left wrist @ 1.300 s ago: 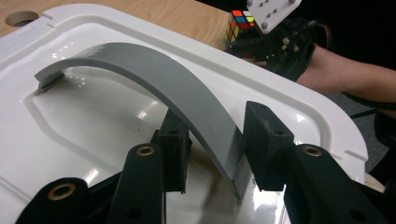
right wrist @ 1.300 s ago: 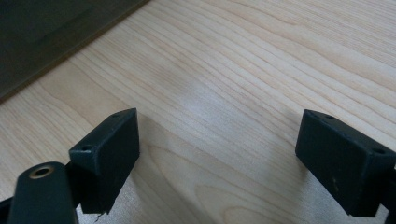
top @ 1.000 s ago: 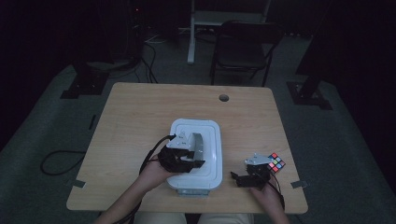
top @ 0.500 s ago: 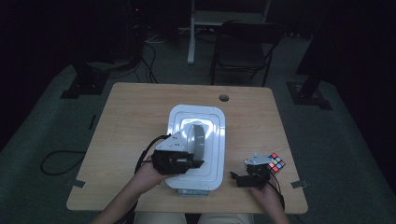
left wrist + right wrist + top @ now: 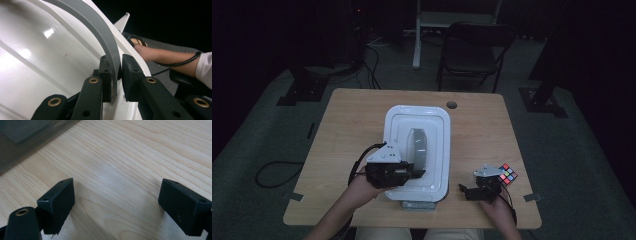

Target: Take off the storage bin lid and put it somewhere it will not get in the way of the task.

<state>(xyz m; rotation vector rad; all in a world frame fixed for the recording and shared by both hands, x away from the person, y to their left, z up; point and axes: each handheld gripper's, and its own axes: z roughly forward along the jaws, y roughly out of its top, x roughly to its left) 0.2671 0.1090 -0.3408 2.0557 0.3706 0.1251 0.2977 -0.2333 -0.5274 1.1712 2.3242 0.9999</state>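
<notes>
A white box lid (image 5: 432,125) with a curved grey handle (image 5: 418,150) lies tilted over the middle of the table. My left gripper (image 5: 413,173) is at the handle's near end, and a grey base (image 5: 417,204) shows under the lid's front edge. In the left gripper view, my left gripper (image 5: 116,75) is shut on the grey handle (image 5: 105,37); its jaws have just been closing on it, above the glossy lid (image 5: 37,50). My right gripper (image 5: 467,190) rests open on the wood at the front right, nothing between its jaws (image 5: 116,205).
A colourful puzzle cube (image 5: 507,174) sits just right of the right gripper. The wooden table (image 5: 347,125) has a round cable hole (image 5: 452,105) at the back. A dark chair (image 5: 472,55) stands beyond it. A dim box edge (image 5: 25,137) shows in the right gripper view.
My left gripper has risen with the handle and the lid has come up, showing larger and brighter. The right gripper has stayed in place.
</notes>
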